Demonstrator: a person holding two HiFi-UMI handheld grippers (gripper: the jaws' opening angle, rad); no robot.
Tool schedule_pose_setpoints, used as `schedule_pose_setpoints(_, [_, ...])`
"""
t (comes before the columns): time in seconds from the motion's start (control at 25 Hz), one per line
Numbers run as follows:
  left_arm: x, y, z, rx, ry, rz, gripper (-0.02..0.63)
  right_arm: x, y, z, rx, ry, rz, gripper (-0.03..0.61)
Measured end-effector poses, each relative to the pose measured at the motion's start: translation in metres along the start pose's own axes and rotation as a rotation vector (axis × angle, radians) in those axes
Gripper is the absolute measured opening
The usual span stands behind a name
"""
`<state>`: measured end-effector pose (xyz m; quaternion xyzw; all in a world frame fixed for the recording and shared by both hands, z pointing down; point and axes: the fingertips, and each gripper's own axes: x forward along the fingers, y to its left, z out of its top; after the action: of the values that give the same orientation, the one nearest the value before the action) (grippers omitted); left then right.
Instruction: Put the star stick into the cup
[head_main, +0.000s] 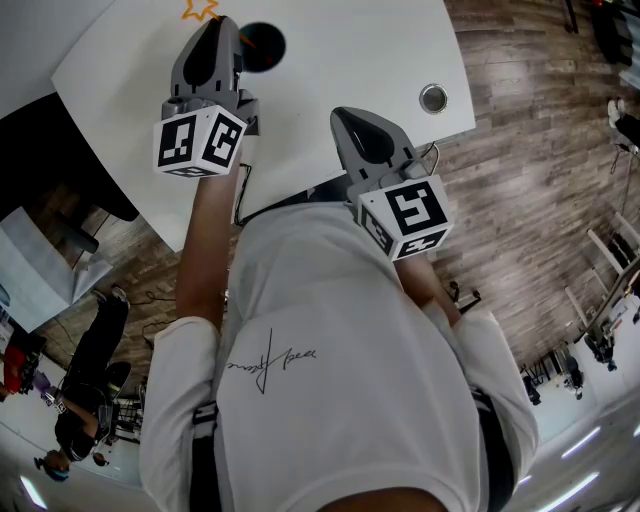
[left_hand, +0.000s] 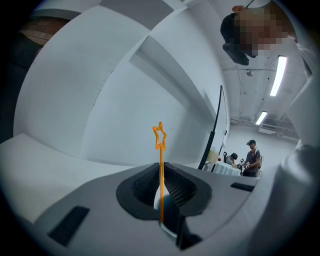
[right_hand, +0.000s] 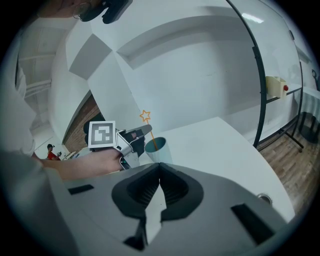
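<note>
An orange star stick stands upright between the jaws of my left gripper, which is shut on its shaft. The star tops the stick, and the lower end dips into the mouth of the teal cup. In the head view the left gripper reaches over the white table beside the dark cup opening, with the star at the frame's top. My right gripper hangs back near the table's front edge, shut with nothing in it.
A round metal grommet sits near the table's right corner. Wooden floor lies past the table edge. A black pole rises at the right. People stand far off.
</note>
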<state>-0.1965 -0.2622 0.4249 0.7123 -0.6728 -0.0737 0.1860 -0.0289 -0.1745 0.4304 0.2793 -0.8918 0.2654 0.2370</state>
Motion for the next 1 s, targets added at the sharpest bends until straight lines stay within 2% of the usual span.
schedule_pose_setpoints(0.12, [0.0, 0.0, 0.0, -0.004, 0.005, 0.0, 0.02, -0.001, -0.001, 0.001, 0.0, -0.002, -0.001, 0.01])
schedule_pose_setpoints(0.32, [-0.001, 0.001, -0.001, -0.011, 0.017, 0.009, 0.078, -0.002, -0.001, 0.002, 0.001, -0.008, 0.002, 0.01])
schedule_pose_setpoints(1.0, [-0.023, -0.001, 0.003, 0.0, 0.022, 0.044, 0.091, -0.012, 0.001, 0.015, -0.058, -0.042, 0.003, 0.01])
